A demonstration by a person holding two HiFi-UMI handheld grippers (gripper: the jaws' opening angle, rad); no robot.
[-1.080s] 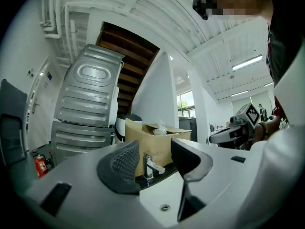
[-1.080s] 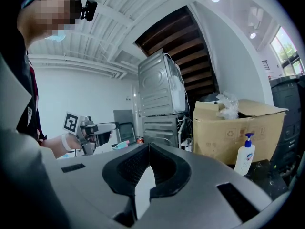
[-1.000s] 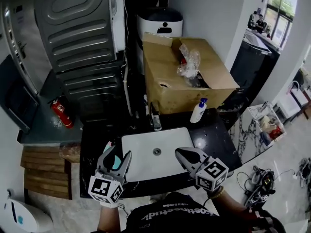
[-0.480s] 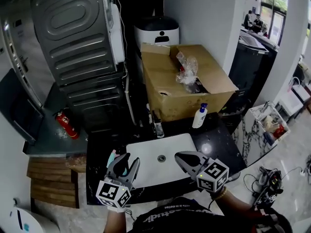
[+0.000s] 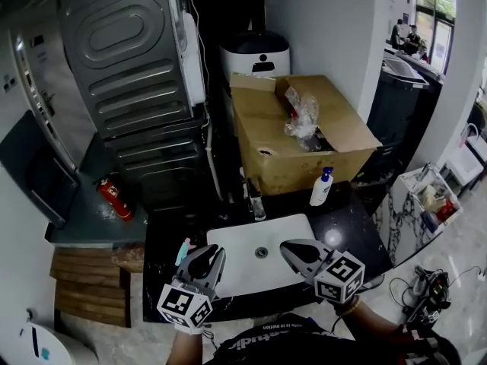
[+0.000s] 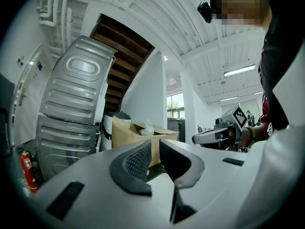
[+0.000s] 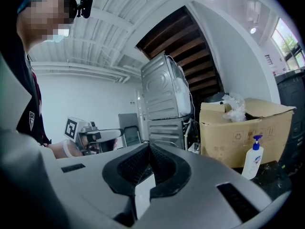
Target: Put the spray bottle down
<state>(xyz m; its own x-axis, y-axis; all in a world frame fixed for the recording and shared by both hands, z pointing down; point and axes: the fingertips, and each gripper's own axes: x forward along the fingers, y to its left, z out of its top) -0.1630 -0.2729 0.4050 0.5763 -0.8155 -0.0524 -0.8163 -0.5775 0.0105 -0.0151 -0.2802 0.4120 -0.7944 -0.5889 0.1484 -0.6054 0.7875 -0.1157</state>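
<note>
A small teal bottle with a pink tip (image 5: 183, 251) lies on the black counter (image 5: 342, 223), left of the white sink (image 5: 243, 268). My left gripper (image 5: 211, 254) hovers just right of it, over the sink's left rim. Its jaws are closing to a narrow gap, and in the left gripper view (image 6: 156, 147) nothing is between them. My right gripper (image 5: 288, 247) is over the sink's right side. Its jaws are shut and empty (image 7: 148, 149), pointing roughly level.
A white pump bottle with a blue top (image 5: 322, 186) (image 7: 252, 157) stands on the counter in front of an open cardboard box (image 5: 304, 139). A faucet (image 5: 255, 196) is behind the sink. A grey metal appliance (image 5: 129, 59) and a red fire extinguisher (image 5: 114, 198) are at the left.
The left gripper's jaws have narrowed from wide apart to a small gap. The teal bottle showed between them earlier and now lies to their left. The right gripper has stayed put.
</note>
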